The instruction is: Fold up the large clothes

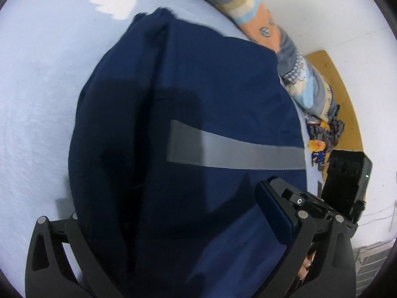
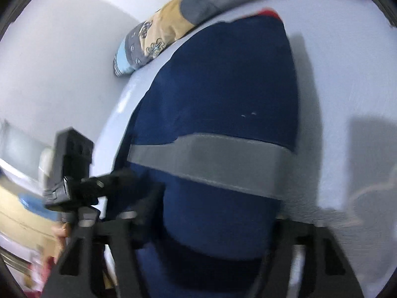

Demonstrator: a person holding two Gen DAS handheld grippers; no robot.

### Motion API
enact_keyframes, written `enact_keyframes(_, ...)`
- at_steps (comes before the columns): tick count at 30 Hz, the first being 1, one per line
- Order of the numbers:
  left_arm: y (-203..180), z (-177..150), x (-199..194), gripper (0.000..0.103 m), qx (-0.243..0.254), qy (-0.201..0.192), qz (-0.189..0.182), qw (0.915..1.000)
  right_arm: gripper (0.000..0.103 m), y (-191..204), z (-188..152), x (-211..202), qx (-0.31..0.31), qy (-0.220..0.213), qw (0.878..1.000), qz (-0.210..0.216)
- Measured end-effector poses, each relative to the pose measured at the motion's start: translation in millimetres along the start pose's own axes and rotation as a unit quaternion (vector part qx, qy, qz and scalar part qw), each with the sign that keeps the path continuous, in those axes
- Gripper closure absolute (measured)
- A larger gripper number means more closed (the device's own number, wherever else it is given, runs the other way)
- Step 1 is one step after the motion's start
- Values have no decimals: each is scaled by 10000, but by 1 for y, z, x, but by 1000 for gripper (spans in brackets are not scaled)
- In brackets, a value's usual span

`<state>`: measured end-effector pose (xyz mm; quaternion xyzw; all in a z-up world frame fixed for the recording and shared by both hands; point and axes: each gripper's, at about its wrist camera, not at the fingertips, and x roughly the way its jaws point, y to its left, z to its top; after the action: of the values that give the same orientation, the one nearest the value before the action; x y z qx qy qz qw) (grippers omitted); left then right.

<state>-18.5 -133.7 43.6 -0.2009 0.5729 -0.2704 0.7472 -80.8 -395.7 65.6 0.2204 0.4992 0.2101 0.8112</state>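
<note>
A large navy garment (image 1: 198, 79) with a grey reflective stripe (image 1: 235, 151) lies lengthwise on a pale blue bed sheet (image 1: 37, 99). My left gripper (image 1: 168, 203) stands wide over its near end. Cloth bulges loosely between the jaws and drapes over the left finger, so it is open. In the right wrist view the same garment (image 2: 223, 79) and stripe (image 2: 211, 164) run away from me. My right gripper (image 2: 218, 208) is shut on the near end, where the cloth narrows between the fingers. Each gripper shows in the other's view, the right gripper (image 1: 347, 181) and the left gripper (image 2: 74, 168).
A patterned quilt (image 1: 292, 57) (image 2: 158, 37) lies bunched along the bed's edge by the white wall. Beyond it are a wooden floor strip (image 1: 342, 94) and a heap of colourful items (image 1: 322, 136). A red patch (image 2: 269, 12) shows at the garment's far end.
</note>
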Motion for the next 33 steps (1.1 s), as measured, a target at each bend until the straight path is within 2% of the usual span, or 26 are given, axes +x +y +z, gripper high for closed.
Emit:
enact_keyframes(3, -18, -9, -9, 0, 22, -48, -499, 9987, 56, 18, -1, -23, -412, -154, 9986, -303)
enact_keyframes(4, -29, -14, -11, 0, 105, -37, -553, 9984, 56, 21, -3, -30, -530, -161, 9975, -431)
enact_keyframes(7, -60, -38, -7, 0, 451, 37, -526, 9976, 57, 22, -15, -60, -770, -166, 9949, -625)
enact_keyframes(10, -87, -64, 6, 0, 554, 223, -642, 9961, 57, 10, -35, -96, -798, -159, 9942, -698)
enact_keyframes(12, -103, -81, 17, 0, 689, 239, -561, 9958, 57, 3, -50, -119, -831, -161, 9924, -892)
enact_keyframes(14, -111, -97, 33, 1, 752, 217, -237, 9967, 55, -11, -65, -135, -726, -141, 9916, -1062)
enact_keyframes(16, -110, -111, 47, 1, 790, 55, 715, 9943, 40, -37, -80, -136, -417, -28, 9878, -1503)
enact_keyframes(17, -108, -118, 52, 1, 819, 12, 1221, 9891, 37, -56, -84, -131, -59, 187, 9847, -1732)
enact_keyframes(18, -106, -121, 50, 1, 760, -57, 1336, 9881, 37, -75, -88, -130, 394, 353, 9830, -1758)
enact_keyframes(20, -109, -131, 35, 1, 817, -373, 1622, 9827, 37, -91, -95, -148, 902, 112, 9842, -1520)
enact_keyframes(21, -113, -136, 28, 1, 913, -521, 1781, 9784, 37, -87, -99, -163, 853, -92, 9841, -1552)
enact_keyframes(23, -121, -150, 14, 1, 1173, -847, 2132, 9662, 39, -69, -110, -181, 482, -363, 9802, -1886)
enact_keyframes(25, -113, -160, 13, 1, 1397, -907, 2382, 9568, 53, -49, -130, -189, 88, -592, 9781, -1991)
enact_keyframes(26, -111, -167, 21, 0, 1535, -824, 2696, 9471, 58, -37, -138, -185, -101, -542, 9797, -1927)
enact_keyframes(27, -90, -170, 21, 0, 1598, -749, 2841, 9424, 69, -28, -149, -178, -259, -443, 9799, -1929)
enact_keyframes(28, -83, -173, 29, 0, 1638, -673, 2919, 9399, 72, -24, -158, -171, -349, -324, 9787, -1997)
enact_keyframes(31, -73, -175, 26, 0, 1618, -744, 2862, 9415, 71, -29, -175, -143, -372, 184, 9716, -2331)
enact_keyframes(33, -73, -186, 3, 0, 1647, -934, 2842, 9399, 71, -37, -173, -140, -249, 211, 9736, -2257)
